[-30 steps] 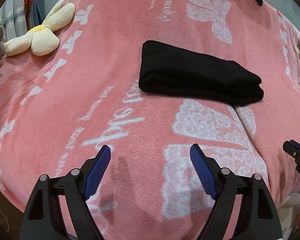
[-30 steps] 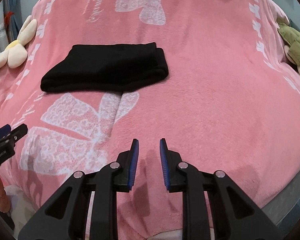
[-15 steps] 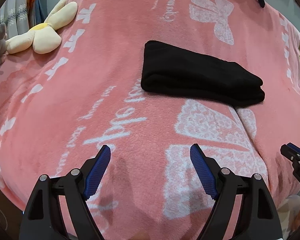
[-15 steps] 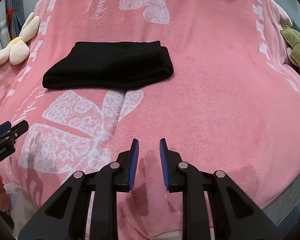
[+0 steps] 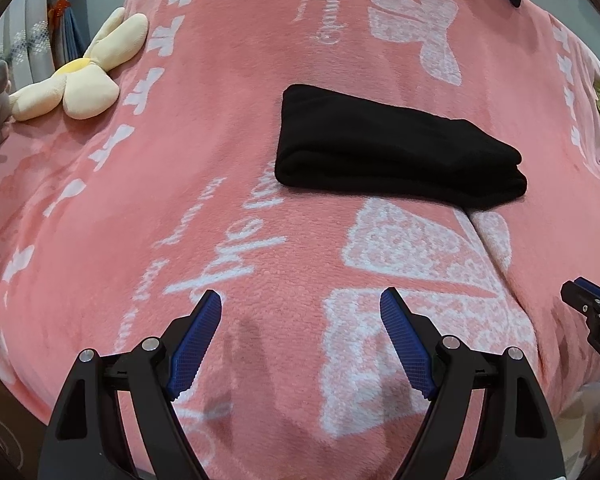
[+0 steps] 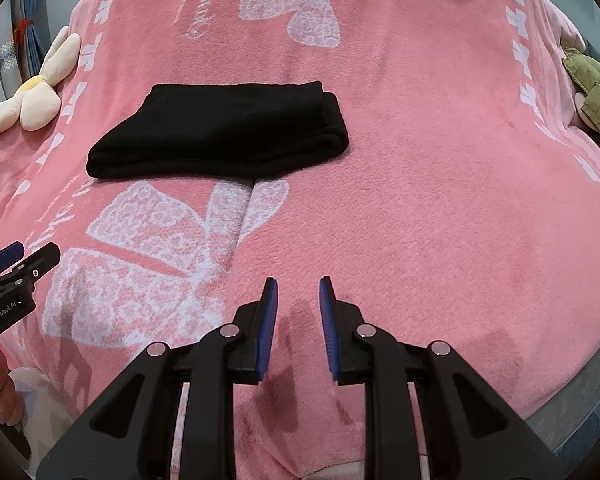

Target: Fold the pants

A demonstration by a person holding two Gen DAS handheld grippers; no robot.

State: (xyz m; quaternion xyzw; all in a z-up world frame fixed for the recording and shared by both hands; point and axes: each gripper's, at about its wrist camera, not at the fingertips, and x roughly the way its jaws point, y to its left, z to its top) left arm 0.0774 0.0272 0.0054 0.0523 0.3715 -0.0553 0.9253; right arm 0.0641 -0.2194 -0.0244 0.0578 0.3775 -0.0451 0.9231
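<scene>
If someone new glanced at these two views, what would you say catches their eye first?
The black folded pants stand out most, lying in a compact bundle in the middle of the pink blanket with its white bow prints. Nearer the camera, the left gripper hangs open and empty, and the right gripper, jaws narrowly apart, holds nothing. A cream flower plush sits at the blanket's left edge.

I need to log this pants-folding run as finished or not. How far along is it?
Done, by the look of it: the black pants lie in a compact folded stack on the pink blanket. Nothing is in hand: the left gripper is wide open, the right gripper is narrowly open and empty, both short of the pants. Nothing obvious is left.
</scene>
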